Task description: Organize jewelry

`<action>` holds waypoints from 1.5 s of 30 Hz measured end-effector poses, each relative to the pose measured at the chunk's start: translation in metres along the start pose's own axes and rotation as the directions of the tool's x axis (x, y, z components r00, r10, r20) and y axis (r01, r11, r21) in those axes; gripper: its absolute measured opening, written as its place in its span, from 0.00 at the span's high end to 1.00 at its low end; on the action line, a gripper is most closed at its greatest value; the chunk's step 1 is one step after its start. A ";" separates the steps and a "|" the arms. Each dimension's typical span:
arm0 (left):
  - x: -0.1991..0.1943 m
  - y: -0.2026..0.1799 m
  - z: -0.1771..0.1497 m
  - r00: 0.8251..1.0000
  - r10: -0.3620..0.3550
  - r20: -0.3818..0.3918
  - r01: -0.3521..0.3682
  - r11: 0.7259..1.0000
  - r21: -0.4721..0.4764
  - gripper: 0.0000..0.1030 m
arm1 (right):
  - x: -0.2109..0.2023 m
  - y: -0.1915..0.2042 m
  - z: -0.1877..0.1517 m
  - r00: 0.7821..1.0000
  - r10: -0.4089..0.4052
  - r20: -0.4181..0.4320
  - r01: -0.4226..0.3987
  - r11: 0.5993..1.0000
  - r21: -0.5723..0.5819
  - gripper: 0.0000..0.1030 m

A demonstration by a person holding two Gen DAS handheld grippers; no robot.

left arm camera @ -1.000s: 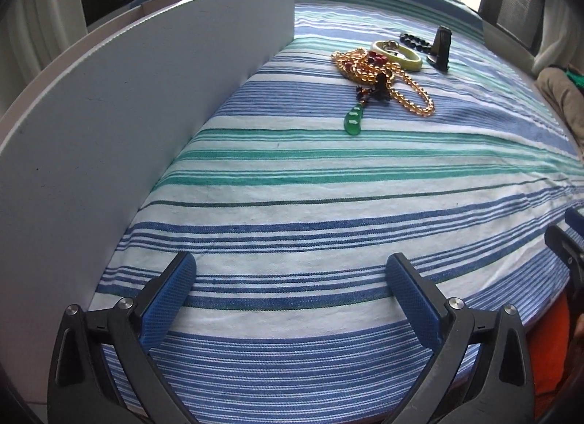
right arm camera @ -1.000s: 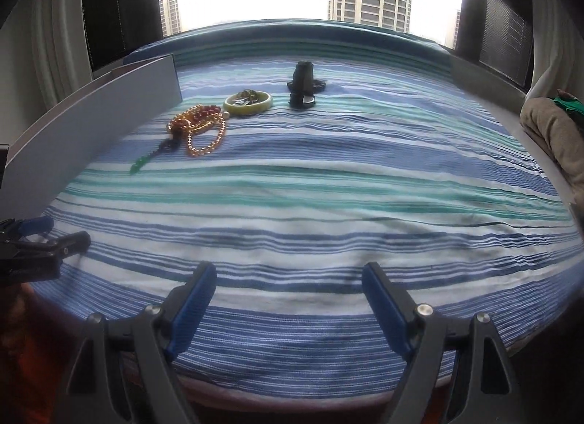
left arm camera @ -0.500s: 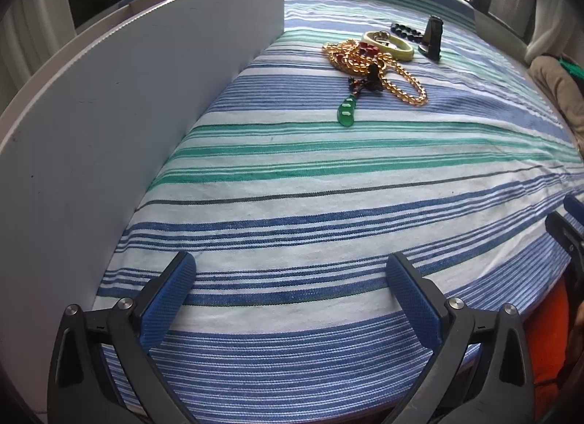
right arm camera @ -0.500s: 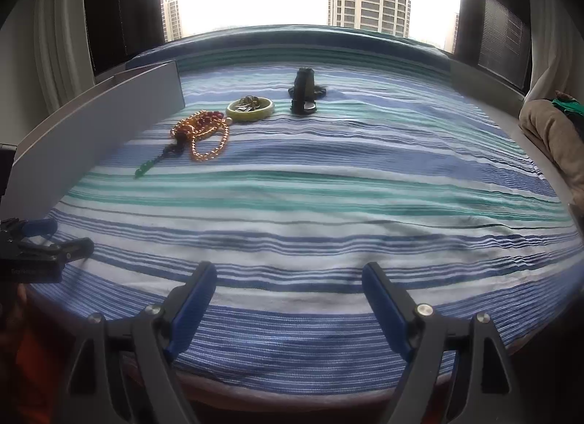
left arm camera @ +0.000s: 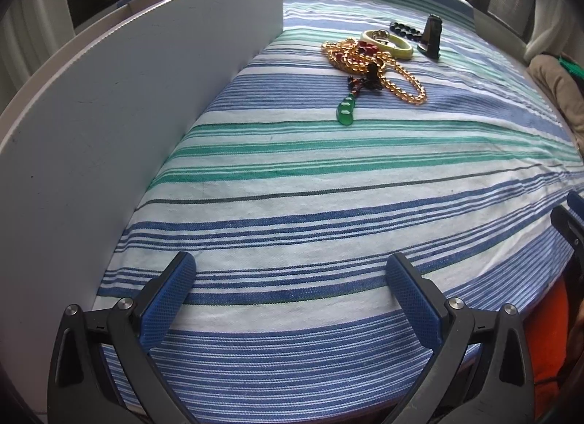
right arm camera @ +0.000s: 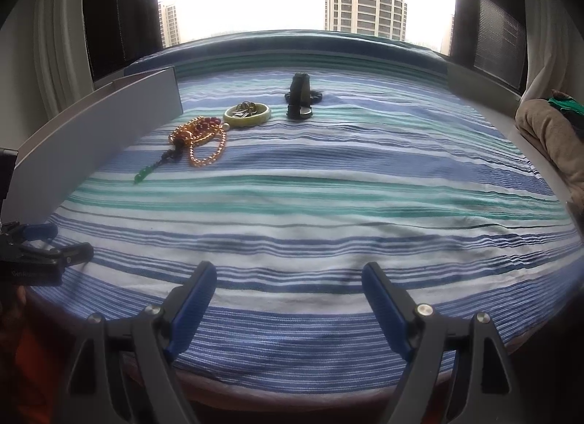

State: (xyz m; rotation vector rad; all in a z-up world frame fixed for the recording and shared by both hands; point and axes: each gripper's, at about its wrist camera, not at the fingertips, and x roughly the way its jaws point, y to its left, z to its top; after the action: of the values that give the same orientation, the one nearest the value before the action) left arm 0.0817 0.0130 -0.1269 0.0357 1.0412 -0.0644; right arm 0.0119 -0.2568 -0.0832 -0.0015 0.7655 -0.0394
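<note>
A heap of jewelry lies at the far side of the striped cloth: a gold bead necklace (left arm camera: 401, 84) (right arm camera: 204, 146) tangled with red beads, a green pendant (left arm camera: 345, 113) (right arm camera: 140, 176), a pale bangle (left arm camera: 388, 45) (right arm camera: 247, 114) with rings inside, a black bead bracelet (left arm camera: 403, 28), and a small black stand (left arm camera: 432, 37) (right arm camera: 300, 100). My left gripper (left arm camera: 290, 285) is open and empty, far short of the heap. My right gripper (right arm camera: 288, 290) is open and empty near the cloth's front edge.
A white board (left arm camera: 109, 113) (right arm camera: 91, 132) stands upright along the left edge of the striped cloth (left arm camera: 328, 205). A beige bundle (right arm camera: 551, 135) lies at the right. Windows and curtains are behind. The left gripper also shows at the left in the right wrist view (right arm camera: 40, 252).
Both cameras have tilted or pulled back slightly; the jewelry sits a little lower in the right view. Both grippers stay open. Nothing on the cloth has moved.
</note>
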 end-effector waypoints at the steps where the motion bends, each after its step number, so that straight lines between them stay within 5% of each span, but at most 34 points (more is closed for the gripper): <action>1: 0.000 0.000 0.000 1.000 0.000 0.000 0.000 1.000 0.000 0.00 | -0.001 -0.001 0.000 1.000 -0.002 0.005 0.002 1.000 0.001 0.19; 26: -0.011 0.006 0.014 0.999 -0.046 -0.025 0.046 0.999 -0.014 0.01 | -0.007 -0.006 0.004 0.999 -0.002 0.042 0.001 1.000 0.021 0.19; 35: -0.035 -0.006 0.076 0.989 -0.144 0.044 0.143 0.989 0.028 0.01 | -0.003 -0.017 0.002 0.999 0.008 0.037 -0.010 0.998 0.055 0.19; 42: 0.016 -0.043 0.157 0.982 -0.185 0.029 0.183 0.982 0.055 0.02 | -0.007 -0.018 0.000 0.999 0.014 0.040 -0.016 0.999 0.045 0.19; 45: 0.044 -0.054 0.180 0.989 -0.145 0.022 0.144 0.988 0.061 0.10 | -0.011 -0.020 -0.002 0.999 0.011 0.043 -0.013 0.999 0.047 0.19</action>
State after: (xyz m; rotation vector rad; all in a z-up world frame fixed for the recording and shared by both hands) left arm 0.2551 -0.0534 -0.0745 0.0128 1.0140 -0.2267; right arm 0.0022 -0.2765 -0.0767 0.0476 0.7220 -0.0456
